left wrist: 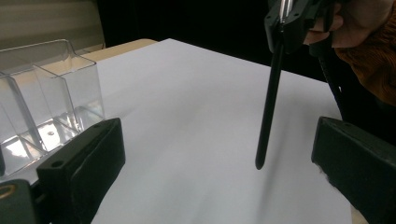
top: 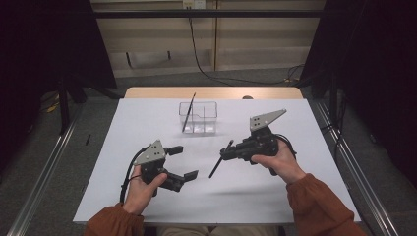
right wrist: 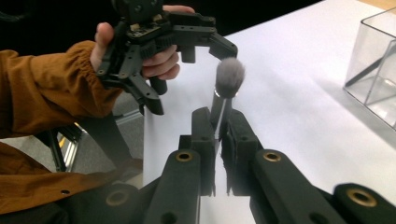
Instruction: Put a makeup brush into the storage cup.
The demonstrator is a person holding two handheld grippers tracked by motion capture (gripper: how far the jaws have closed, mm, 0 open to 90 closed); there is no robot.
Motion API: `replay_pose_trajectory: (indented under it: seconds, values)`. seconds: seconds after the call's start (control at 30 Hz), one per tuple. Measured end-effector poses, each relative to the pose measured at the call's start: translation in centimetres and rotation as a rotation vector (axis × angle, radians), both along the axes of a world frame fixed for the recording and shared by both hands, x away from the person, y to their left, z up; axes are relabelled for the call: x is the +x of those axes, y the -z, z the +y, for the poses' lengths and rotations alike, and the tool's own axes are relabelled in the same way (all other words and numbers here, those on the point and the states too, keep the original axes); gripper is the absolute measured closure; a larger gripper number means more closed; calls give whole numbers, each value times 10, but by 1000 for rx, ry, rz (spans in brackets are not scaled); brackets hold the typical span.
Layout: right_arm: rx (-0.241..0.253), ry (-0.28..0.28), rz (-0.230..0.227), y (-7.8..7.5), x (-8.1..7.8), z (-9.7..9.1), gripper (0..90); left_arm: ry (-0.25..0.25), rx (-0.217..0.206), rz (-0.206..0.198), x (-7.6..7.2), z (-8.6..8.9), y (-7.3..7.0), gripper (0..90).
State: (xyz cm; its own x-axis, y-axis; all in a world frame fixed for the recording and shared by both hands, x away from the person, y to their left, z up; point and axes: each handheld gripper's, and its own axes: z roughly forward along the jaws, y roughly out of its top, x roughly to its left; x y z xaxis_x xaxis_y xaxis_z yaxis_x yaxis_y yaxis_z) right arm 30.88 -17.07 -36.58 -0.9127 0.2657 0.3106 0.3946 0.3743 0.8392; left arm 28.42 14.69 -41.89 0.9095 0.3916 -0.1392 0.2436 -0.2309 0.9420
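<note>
A white desk (top: 147, 196) under dark curtains: the right tool (top: 227, 153), clamped on a light, stiff makeup brush (top: 216, 167) at its ferrule, hangs at four o'clock from the clear organizer (top: 198, 117); the left tool (top: 183, 162) gapes, empty.

A slim makeup brush (top: 222, 158) with a long black handle, a short silver collar and a soft grey tuft of bristles is pinched near its bristle end between the closed jaws of the right tongs (top: 227, 152). In the high view it slants down and toward the person's left, and the handle's tip hangs just above the white worktop (top: 295, 196), not clearly touching it. In the left gripper view the black handle (left wrist: 270, 102) hangs nearly upright, tapering to a rounded tip with a faint shadow beneath. In the right gripper view the fluffy grey head (right wrist: 229, 77) sticks out beyond the jaw tips.
</note>
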Motion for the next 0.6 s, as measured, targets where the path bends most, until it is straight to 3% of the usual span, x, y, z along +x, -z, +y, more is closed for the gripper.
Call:
replay_pose_trajectory:
  seconds: [0.4,0.6]
  values:
    - [-120,10,17,-6,11,10,838,12,-17,1,3,-9,2,29]
    - [-162,-4,24,-6,13,15,838,32,9,8,5,-14,5,27]
